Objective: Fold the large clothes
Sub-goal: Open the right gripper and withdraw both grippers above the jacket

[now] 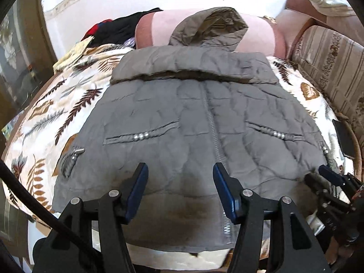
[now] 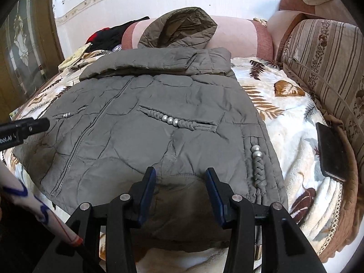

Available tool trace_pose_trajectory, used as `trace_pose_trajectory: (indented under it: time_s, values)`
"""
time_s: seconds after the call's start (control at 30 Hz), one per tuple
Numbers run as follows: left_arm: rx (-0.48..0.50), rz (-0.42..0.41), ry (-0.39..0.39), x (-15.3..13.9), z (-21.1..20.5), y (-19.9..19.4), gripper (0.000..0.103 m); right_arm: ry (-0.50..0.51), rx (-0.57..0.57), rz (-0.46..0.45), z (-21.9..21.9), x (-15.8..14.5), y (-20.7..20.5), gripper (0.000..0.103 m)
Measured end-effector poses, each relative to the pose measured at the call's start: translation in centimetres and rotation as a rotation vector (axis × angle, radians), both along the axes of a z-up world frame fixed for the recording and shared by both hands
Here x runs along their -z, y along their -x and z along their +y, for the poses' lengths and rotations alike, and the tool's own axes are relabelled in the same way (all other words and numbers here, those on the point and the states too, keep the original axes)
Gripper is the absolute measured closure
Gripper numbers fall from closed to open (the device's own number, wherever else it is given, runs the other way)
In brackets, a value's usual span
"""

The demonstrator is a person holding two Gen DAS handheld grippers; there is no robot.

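Grey quilted jacket [image 1: 182,122] lies zipped, front up, on a leaf-print blanket [image 2: 291,113]; left gripper [image 1: 180,173] and right gripper [image 2: 180,175] hover above its hem, fingers apart

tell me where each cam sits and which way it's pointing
Left wrist: on the left claw, low over the hem of the grey jacket, facing its hood; its own open fingers show, with the right claw at the right edge.
Right wrist: on the right claw, over the hem's right part, facing the same way; its open fingers show, and the left claw's tip at the left edge.
Shared: jacket, leaf-print blanket, pink bolster, dark phone.
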State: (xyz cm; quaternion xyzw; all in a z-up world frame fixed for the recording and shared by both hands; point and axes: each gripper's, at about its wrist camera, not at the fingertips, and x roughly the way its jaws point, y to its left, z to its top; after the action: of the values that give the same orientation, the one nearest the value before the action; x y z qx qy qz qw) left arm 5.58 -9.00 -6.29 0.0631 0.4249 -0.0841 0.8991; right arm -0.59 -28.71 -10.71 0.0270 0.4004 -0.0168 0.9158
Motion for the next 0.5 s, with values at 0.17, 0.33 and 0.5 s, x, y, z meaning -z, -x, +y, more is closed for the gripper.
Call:
trace_pose_trajectory:
  time_s: [0.17, 0.33, 0.5]
  values:
    - [0.011, -0.005, 0.03, -1.3, -1.2, 0.1, 0.045, -0.023, 0.014, 0.003, -0.7, 0.2, -0.1, 0.054]
    - [0.028, -0.04, 0.044, -3.0, -2.3, 0.8, 0.045, -0.041, 0.015, -0.006, -0.9, -0.1, 0.0, 0.054]
    - [0.033, -0.068, 0.054, -4.4, -2.8, 1.1, 0.043, -0.044, 0.008, -0.014, -0.7, -0.2, 0.0, 0.054]
